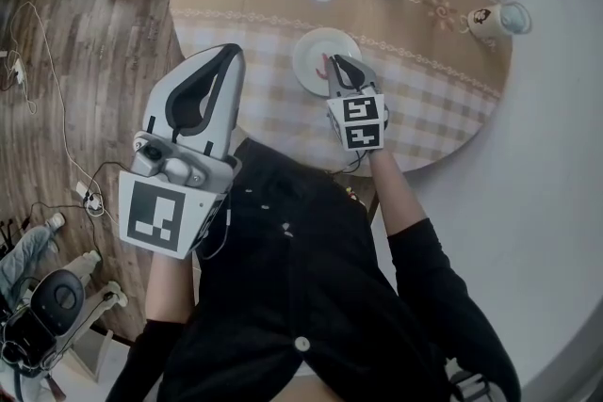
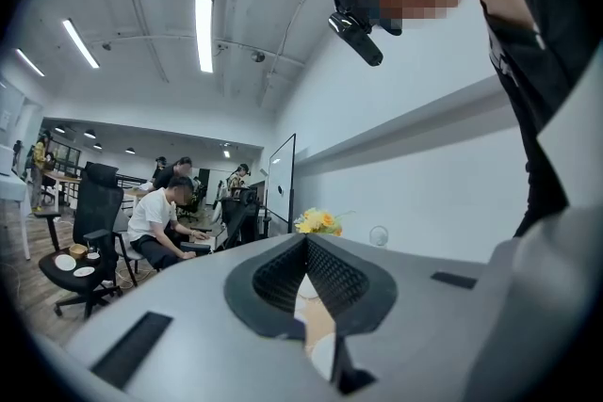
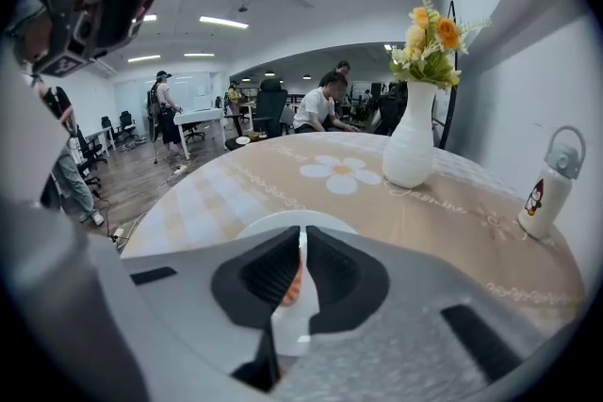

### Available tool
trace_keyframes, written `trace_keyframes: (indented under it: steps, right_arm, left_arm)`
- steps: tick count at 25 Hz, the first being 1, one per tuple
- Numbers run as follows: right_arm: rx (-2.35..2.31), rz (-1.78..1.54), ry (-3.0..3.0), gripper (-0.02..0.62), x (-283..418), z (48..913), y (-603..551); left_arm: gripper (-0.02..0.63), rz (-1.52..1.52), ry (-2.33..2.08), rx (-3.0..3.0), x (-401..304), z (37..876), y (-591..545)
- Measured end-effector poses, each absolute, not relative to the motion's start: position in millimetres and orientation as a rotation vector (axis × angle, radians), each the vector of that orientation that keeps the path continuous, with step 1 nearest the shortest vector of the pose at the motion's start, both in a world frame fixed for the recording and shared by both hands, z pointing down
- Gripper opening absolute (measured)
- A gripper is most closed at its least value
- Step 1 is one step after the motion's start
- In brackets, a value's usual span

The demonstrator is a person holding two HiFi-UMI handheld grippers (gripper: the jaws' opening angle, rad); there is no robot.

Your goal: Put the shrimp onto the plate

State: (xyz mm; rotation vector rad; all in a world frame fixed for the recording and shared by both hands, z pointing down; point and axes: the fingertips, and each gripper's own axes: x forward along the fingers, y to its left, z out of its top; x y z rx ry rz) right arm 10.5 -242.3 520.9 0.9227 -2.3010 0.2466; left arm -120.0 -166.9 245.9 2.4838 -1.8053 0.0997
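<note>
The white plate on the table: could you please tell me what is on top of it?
An orange shrimp seems to lie on the plate, under the right claw. The claw covers the plate's near side, so anything else there is hidden.

shrimp (image 3: 292,284): mostly hidden by right gripper (image 3: 302,233) | plate (image 3: 283,219): near part covered
</note>
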Motion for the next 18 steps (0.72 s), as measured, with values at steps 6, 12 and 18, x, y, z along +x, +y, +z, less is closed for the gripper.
trace_keyframes:
  steps: [6,12,18]
  right_arm:
    - [0.982,0.2,-2.376,0.002,14,483,-241]
    - [1.078,0.221,-2.431,0.002,26,448,-239]
    - [1.198,0.283,-2.514,0.002,38,403,-238]
  left_arm:
    - [0.002,0.086,-1.768,2.536,-109,239,-169]
    - [0.002,0.073,-1.728,2.576,-99,235,-173]
    - [0.002,0.06,-1.683,2.634,-88,228,-176]
